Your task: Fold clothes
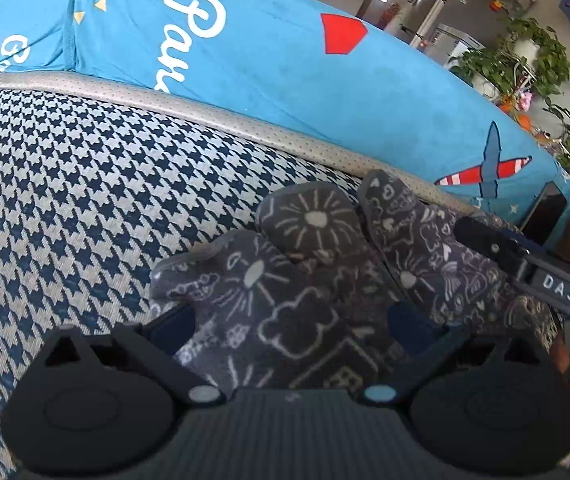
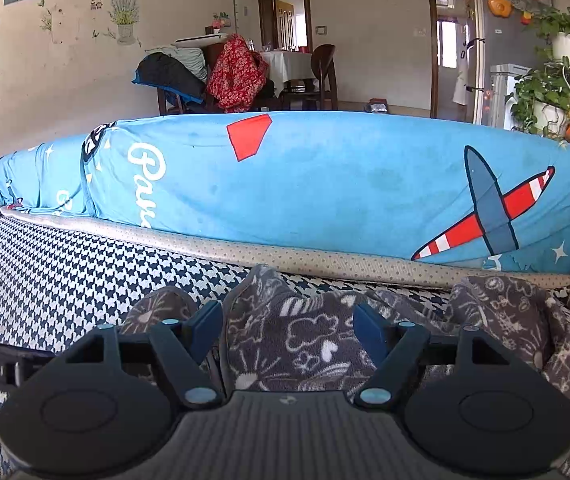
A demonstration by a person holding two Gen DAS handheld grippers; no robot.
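So the dark grey doodle-print garment is lying bunched up on the houndstooth sofa seat, right up near the blue airplane-print cushion at the back. Left gripper has its jaws spread wide with the fabric between them, not pinched. Right gripper is parted too, over the same rumpled cloth, nothing clamped.

My left gripper hangs wide open over a dark grey garment with white doodles, bunched on my houndstooth cushion. The right gripper touches the garment's far edge. Behind, a blue printed cover drapes the backrest.
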